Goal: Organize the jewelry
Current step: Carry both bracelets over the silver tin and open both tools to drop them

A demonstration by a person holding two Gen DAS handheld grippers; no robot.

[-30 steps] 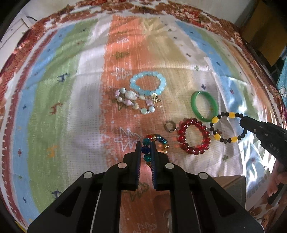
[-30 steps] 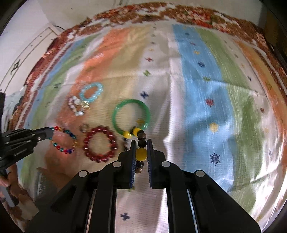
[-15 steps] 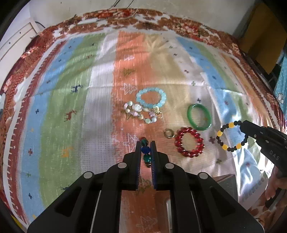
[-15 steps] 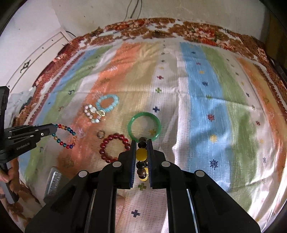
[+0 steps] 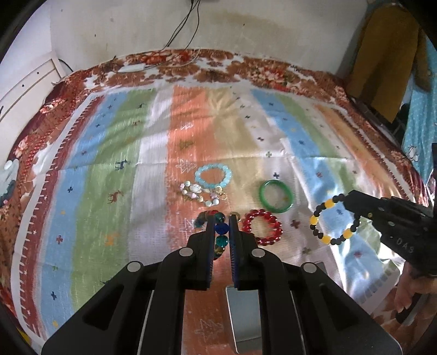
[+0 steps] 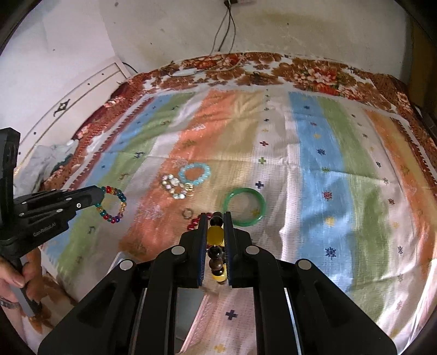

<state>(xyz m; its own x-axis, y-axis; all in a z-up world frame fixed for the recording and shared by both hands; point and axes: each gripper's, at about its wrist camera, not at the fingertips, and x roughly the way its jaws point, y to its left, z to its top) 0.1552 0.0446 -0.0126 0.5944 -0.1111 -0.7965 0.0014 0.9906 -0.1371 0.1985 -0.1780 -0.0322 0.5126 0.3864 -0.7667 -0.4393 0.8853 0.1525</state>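
At lower centre of each view, we clamp the left claw (image 5: 221,226) on the multicoloured bracelet (image 5: 220,232), the right claw (image 6: 215,226) on the black-and-yellow bracelet (image 6: 215,237).

Stained pale wall (image 5: 245,30) behind, dark cables (image 5: 188,24) hanging down it; white panelled furniture (image 6: 82,92) left; sunlight patches on striped bedspread (image 5: 109,153).

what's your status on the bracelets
Left tool shut on multicolor bracelet. Right tool shut on black-yellow bracelet. Four pieces and ring remain. Nothing blocking.
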